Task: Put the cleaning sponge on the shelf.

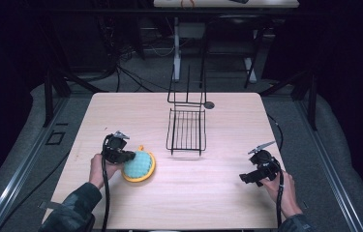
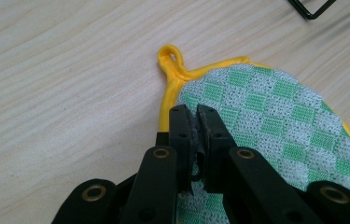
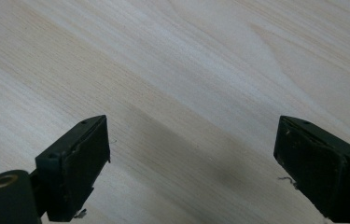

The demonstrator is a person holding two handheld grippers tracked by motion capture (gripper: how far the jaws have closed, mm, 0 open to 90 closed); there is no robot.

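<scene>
A round pot holder (image 1: 139, 166) lies on the table (image 1: 218, 193) at the front left; it has a green-and-white checked face, a yellow rim and a yellow loop (image 2: 171, 57). My left gripper (image 1: 129, 155) sits at its left edge. In the left gripper view the pot holder (image 2: 275, 116) has its edge pinched between the two black jaws of my left gripper (image 2: 195, 112), which is shut on it. My right gripper (image 1: 243, 178) rests low at the front right with its jaws wide apart. In the right gripper view, bare wood lies between the open jaws of my right gripper (image 3: 191, 154).
A black wire rack (image 1: 186, 126) stands at the middle of the table, its upright back toward the far edge; a corner of the wire rack (image 2: 312, 8) appears in the left gripper view. A small dark round object (image 1: 209, 104) lies beside the rack. Dark floor and cables surround the table.
</scene>
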